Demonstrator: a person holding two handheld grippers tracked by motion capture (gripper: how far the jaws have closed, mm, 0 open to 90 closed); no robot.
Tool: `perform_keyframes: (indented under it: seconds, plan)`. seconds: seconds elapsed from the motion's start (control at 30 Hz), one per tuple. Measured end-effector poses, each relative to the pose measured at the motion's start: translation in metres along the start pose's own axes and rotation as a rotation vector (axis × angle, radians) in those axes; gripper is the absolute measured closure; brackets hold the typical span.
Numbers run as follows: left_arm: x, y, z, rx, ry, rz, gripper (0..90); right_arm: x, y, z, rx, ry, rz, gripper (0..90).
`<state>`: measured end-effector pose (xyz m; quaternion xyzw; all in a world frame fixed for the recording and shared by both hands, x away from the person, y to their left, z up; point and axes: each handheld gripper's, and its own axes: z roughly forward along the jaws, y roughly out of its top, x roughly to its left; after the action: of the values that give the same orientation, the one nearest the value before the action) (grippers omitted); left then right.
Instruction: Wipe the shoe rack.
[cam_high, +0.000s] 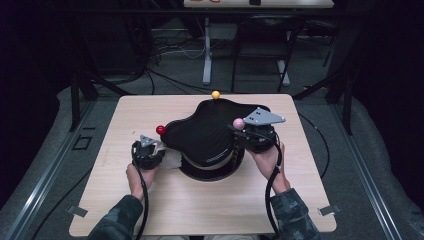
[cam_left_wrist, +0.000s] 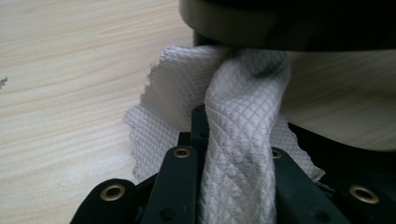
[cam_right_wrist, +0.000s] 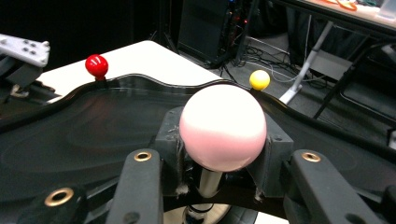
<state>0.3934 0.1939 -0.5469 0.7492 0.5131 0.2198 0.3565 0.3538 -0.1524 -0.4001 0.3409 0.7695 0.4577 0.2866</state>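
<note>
On the desk sits a black wavy-edged tray raised on a round black base, with three balls on stems at its rim — red at the left, yellow at the far edge, pink at the right. The left gripper is at the tray's near left, its jaws closed on a white quilted cloth whose far end tucks under the base's edge. The right gripper is at the tray's right — its jaws clamp the stem just under the pink ball. A hand holds it from the near side.
</note>
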Motion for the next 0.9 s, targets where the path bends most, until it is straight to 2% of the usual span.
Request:
perform_keyframes:
  seconds: [0.07,0.17,0.2,0.3,0.37,0.5,0.7,0.8,0.9]
  plan:
    - [0.001,-0.001,0.004,0.021,0.006,0.005,83.6,-0.001,0.0,0.0,0.001,0.012,-0.001,60.6]
    - [0.002,-0.003,0.011,0.052,-0.003,-0.016,83.7,-0.002,0.0,-0.001,0.003,0.028,0.0,60.6]
    - [0.003,-0.004,0.013,0.062,-0.008,-0.025,83.8,-0.002,0.0,-0.001,0.0,0.015,0.001,60.6]
    - [0.005,-0.008,0.018,0.107,-0.041,-0.038,83.8,-0.002,-0.001,-0.001,0.0,0.014,0.005,60.6]
    - [0.006,-0.011,0.019,0.108,-0.04,-0.042,83.7,-0.002,-0.001,0.0,-0.001,0.016,0.008,60.6]
    - [0.011,-0.01,0.009,0.062,-0.009,-0.054,83.7,-0.002,-0.001,0.0,-0.004,0.021,0.014,60.6]
    - [0.019,0.006,-0.014,-0.046,0.012,-0.068,83.7,-0.002,-0.001,0.0,-0.003,0.021,0.022,60.6]
    - [0.021,0.013,-0.019,-0.067,0.008,-0.073,83.9,-0.002,-0.001,0.0,-0.004,0.031,0.024,60.7]
    - [0.021,0.013,-0.015,-0.059,0.005,-0.075,83.9,-0.002,-0.001,0.0,-0.003,0.031,0.025,60.7]
